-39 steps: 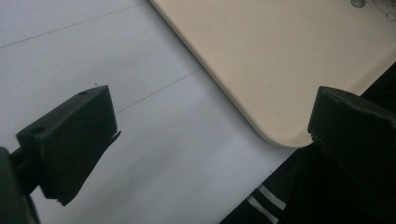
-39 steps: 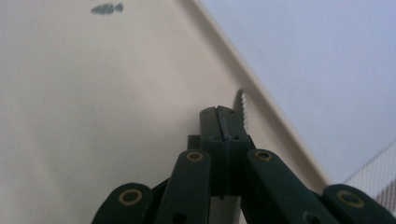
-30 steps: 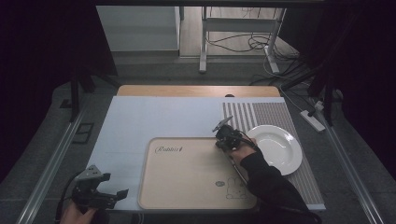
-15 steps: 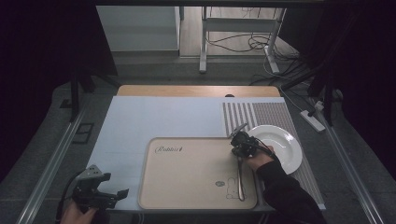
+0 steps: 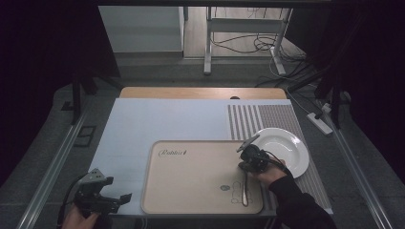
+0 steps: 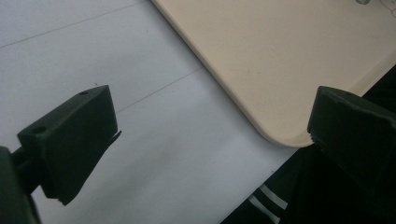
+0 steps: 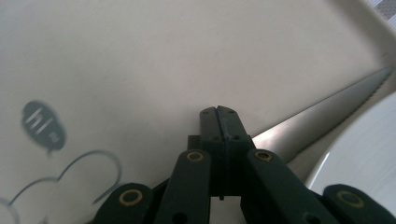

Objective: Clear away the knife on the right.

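We hold the right gripper (image 5: 250,157) over the right edge of the beige rectangular plastic tray (image 5: 191,181), forearm entering from the lower right. Its fingers are clenched on the serrated steel knife (image 7: 322,116), whose blade reaches toward the round white ceramic plate (image 5: 286,148). The right gripper view resolves the serrations. The left gripper (image 5: 102,198) rests at the desk's near-left corner, fingers (image 6: 70,135) released.

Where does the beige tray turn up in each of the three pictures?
High view: the tray lies bottom centre.
Left gripper view: its rounded corner, upper right.
Right gripper view: its surface lies behind the jaws.
Shared landmark: the tray's grey speech-bubble print, in high and right gripper views.
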A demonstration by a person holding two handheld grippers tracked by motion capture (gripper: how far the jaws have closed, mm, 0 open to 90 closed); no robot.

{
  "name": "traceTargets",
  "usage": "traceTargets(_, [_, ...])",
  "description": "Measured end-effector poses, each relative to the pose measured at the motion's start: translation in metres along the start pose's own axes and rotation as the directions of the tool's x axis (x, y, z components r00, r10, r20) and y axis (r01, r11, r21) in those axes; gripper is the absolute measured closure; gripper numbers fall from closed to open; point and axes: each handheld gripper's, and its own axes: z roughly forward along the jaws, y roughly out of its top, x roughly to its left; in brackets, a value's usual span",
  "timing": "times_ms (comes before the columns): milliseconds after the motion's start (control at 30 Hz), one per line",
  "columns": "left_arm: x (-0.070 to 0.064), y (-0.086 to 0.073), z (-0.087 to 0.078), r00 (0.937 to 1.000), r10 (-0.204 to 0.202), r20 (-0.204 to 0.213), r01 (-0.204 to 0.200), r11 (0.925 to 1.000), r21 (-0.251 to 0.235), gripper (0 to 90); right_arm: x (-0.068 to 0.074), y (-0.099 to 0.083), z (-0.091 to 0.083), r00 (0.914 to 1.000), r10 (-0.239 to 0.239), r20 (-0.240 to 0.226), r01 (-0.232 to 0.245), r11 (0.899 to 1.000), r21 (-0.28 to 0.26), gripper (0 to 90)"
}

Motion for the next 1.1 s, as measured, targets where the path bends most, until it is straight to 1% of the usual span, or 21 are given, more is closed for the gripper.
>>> traceTargets(33, [0.0,0.0,0.0,1.0,0.0,0.0,0.0,1.0,0.001,1.7,0.001,-0.005,-0.002,1.0,-0.002,0.001,0.002,1.0,0.0,90.0])
traceTargets(67, [0.0,0.0,0.0,1.0,0.0,0.0,0.0,1.0,0.0,1.7,0.001,-0.005,-0.002,1.0,-0.002,0.001,0.002,1.0,0.0,90.0])
traceTargets(133, [0.0,0.0,0.0,1.0,0.0,0.0,0.0,1.0,0.001,1.6,0.0,-0.009,-0.005,1.0,0.006,-0.001,-0.006,1.0,0.002,90.0])
traceTargets(233, [0.0,0.0,0.0,1.0,-0.001,-0.001,0.001,1.0,0.0,1.7,-0.002,-0.015,-0.006,0.9997,0.023,-0.01,-0.024,1.0,-0.013,90.0])
traceTargets(400, [0.0,0.0,0.0,1.0,0.0,0.001,0.0,1.0,0.001,1.6,-0.003,-0.018,-0.008,0.9995,0.028,-0.014,-0.028,0.999,-0.018,90.0])
traceTargets(467, [0.0,0.0,0.0,1.0,-0.001,0.001,0.001,1.0,0.0,1.6,-0.002,-0.018,-0.008,0.9997,0.022,-0.009,-0.022,1.0,-0.02,90.0])
traceTargets(533, [0.0,0.0,0.0,1.0,-0.001,0.001,0.001,1.0,-0.001,1.6,-0.002,-0.018,-0.008,0.9997,0.024,-0.007,-0.024,0.999,-0.039,89.8])
traceTargets(567, [0.0,0.0,0.0,1.0,-0.001,0.001,0.001,1.0,0.0,1.7,-0.002,-0.017,-0.008,0.9993,0.033,-0.018,-0.034,0.998,-0.056,85.0])
traceTargets(600, [0.0,0.0,0.0,1.0,-0.002,0.001,0.002,1.0,-0.001,1.6,-0.003,-0.017,-0.009,0.9989,0.036,-0.028,-0.038,0.997,-0.068,84.3])
traceTargets(633, [0.0,0.0,0.0,1.0,-0.002,0.001,0.002,1.0,-0.001,1.7,-0.002,-0.017,-0.01,0.9988,0.039,-0.03,-0.041,0.996,-0.083,82.4])
traceTargets(667, [0.0,0.0,0.0,1.0,-0.002,0.001,0.002,1.0,-0.001,1.6,-0.001,-0.016,-0.012,0.9987,0.042,-0.03,-0.045,0.994,-0.099,77.5])
traceTargets(700, [0.0,0.0,0.0,1.0,-0.002,0.001,0.002,1.0,-0.001,1.6,-0.001,-0.016,-0.013,0.9982,0.053,-0.028,-0.055,0.993,-0.106,74.9])
traceTargets(733, [0.0,0.0,0.0,1.0,-0.003,0.001,0.003,1.0,-0.001,1.6,-0.001,-0.016,-0.013,0.9982,0.053,-0.028,-0.055,0.993,-0.106,74.9])
traceTargets(800, [0.0,0.0,0.0,1.0,-0.003,0.001,0.003,1.0,-0.001,1.6,0.0,-0.015,-0.015,0.9978,0.06,-0.029,-0.063,0.99,-0.125,69.8])
traceTargets(833, [0.0,0.0,0.0,1.0,-0.001,0.0,0.001,1.0,0.0,1.6,0.0,-0.016,-0.018,0.9973,0.062,-0.04,-0.067,0.987,-0.143,64.1])
traceTargets(867, [0.0,0.0,0.0,1.0,-0.001,0.0,0.001,1.0,0.0,1.7,0.0,-0.016,-0.018,0.9973,0.062,-0.04,-0.067,0.987,-0.143,64.1])
traceTargets(933, [0.0,0.0,0.0,1.0,-0.002,0.001,0.002,1.0,0.0,1.7,0.001,-0.017,-0.021,0.9974,0.062,-0.037,-0.067,0.984,-0.163,58.7])
traceTargets(1067, [0.0,0.0,0.0,1.0,-0.002,0.003,0.002,1.0,0.001,1.6,0.003,-0.021,-0.026,0.9969,0.07,-0.036,-0.075,0.978,-0.195,46.0])
traceTargets(1100, [0.001,0.0,0.0,1.0,-0.001,0.005,0.001,1.0,0.001,1.6,0.004,-0.022,-0.027,0.9966,0.076,-0.034,-0.081,0.974,-0.211,39.8])
